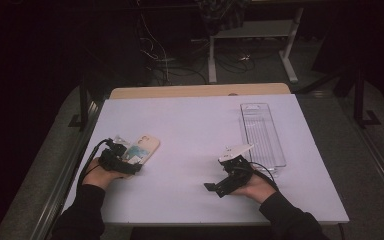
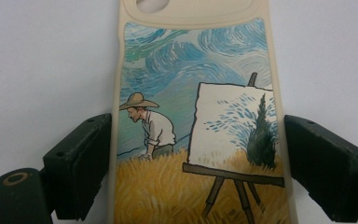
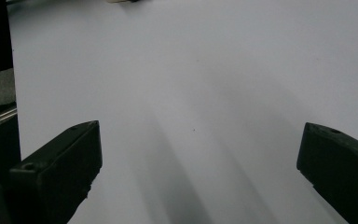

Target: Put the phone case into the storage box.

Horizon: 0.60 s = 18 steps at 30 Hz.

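Beige phone case [image 2: 200, 121] lies flat on the tabletop [image 1: 195, 145] between my left tongs [image 2: 198, 163], jaws open, just clear of its edges. Right tongs [image 3: 200, 163] gape empty. Grasp step; next I squeeze evenly.

No readable text, labels, brands or numbers anywhere. The phone case [image 2: 200, 130] carries only a painted picture, a painter at an easel, with no lettering.

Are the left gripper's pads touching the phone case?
Cannot tell. In the left gripper view the phone case sits between the left gripper jaws, whose pads reach its edges, with no plain gap or pressing.
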### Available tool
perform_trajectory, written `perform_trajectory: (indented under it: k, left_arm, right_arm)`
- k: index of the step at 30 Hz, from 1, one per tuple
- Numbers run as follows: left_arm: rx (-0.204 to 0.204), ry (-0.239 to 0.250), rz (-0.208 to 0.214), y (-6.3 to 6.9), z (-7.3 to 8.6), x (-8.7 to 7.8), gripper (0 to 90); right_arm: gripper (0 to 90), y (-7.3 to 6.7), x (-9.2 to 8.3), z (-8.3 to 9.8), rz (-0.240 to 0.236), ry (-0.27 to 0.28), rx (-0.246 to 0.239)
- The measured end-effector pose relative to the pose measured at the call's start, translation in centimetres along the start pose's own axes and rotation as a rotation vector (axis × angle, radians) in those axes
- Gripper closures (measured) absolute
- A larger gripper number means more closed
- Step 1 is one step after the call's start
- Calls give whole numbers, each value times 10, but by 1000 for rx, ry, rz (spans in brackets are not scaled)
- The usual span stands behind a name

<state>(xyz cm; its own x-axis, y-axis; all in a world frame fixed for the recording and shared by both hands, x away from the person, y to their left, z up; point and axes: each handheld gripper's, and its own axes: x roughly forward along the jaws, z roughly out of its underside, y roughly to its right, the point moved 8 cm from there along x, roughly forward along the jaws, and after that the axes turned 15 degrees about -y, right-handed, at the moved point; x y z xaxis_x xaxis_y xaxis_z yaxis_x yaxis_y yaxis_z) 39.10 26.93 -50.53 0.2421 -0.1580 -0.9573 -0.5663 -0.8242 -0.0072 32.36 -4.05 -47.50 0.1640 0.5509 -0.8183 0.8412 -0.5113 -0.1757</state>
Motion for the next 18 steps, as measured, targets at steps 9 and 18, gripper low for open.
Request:
perform_trajectory:
  k: [9, 18]
  left_arm:
    - [20, 31, 2, -1, -5, -11, 118]
    - [26, 70, 17, 2, -11, -25, 119]
  right_arm:
    - [0, 1, 0, 0, -1, 1, -3]
    - [0, -1, -3, -1, -6, 4, -3]
